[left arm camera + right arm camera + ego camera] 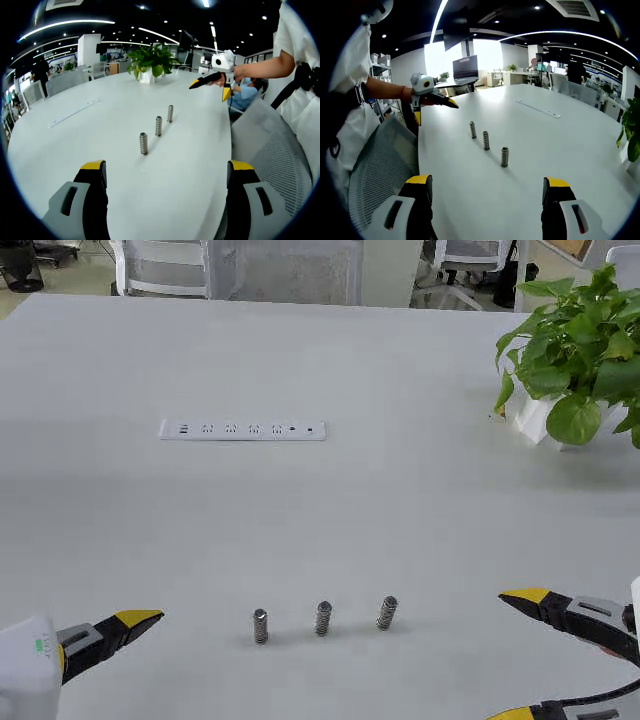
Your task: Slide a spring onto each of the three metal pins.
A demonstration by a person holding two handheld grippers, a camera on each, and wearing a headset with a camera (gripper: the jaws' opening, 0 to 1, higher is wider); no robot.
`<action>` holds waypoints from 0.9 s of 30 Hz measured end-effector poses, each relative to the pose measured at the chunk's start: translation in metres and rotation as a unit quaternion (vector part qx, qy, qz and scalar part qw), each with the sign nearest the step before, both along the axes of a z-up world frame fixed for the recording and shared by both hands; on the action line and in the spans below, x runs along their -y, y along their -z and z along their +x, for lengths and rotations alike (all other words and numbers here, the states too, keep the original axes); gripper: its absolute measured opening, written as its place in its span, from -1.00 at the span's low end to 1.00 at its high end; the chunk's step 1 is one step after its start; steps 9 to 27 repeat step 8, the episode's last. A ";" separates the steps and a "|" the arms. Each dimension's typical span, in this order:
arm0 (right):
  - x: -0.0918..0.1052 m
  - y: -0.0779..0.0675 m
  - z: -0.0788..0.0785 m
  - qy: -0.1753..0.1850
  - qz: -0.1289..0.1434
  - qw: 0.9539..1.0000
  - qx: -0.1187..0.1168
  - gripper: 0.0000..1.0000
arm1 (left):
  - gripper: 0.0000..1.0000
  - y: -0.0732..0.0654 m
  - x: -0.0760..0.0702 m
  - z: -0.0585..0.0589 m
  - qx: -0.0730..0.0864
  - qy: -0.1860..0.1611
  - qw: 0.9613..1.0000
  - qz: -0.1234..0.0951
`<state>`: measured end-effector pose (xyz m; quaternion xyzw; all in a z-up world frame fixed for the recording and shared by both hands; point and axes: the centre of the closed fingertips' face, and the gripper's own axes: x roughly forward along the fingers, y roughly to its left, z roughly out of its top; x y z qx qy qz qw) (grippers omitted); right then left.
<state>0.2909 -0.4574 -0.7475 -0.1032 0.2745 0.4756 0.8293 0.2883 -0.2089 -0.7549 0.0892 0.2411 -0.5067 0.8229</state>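
Near the front of the table (pixel 400 490), three pins (pixel 324 607) stood in a row, each apparently wearing its spring (pixel 386 616); we held the left gripper (pixel 166 166) and right gripper (pixel 487 180) aside, jaws apart and empty, likely finished.

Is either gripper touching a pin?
No, the left gripper and right gripper hang open, both clear of the three pins.

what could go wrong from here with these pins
The three pins stand free and close together, and each seems to carry a spring. The wide-open left gripper or right gripper could topple one if it reaches in. The pin nearest the right gripper seems to lean, so it may tip first.
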 end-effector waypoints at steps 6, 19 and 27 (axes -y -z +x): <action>0.001 0.001 0.000 -0.001 0.000 1.000 0.000 0.80 | 0.98 0.001 0.000 -0.001 -0.002 -0.001 1.000 -0.002; 0.002 0.002 0.000 -0.001 -0.001 1.000 -0.002 0.80 | 0.98 0.001 0.000 -0.001 -0.002 -0.001 1.000 -0.003; 0.002 0.002 0.000 -0.001 -0.001 1.000 -0.002 0.80 | 0.98 0.001 0.000 -0.001 -0.002 -0.001 1.000 -0.003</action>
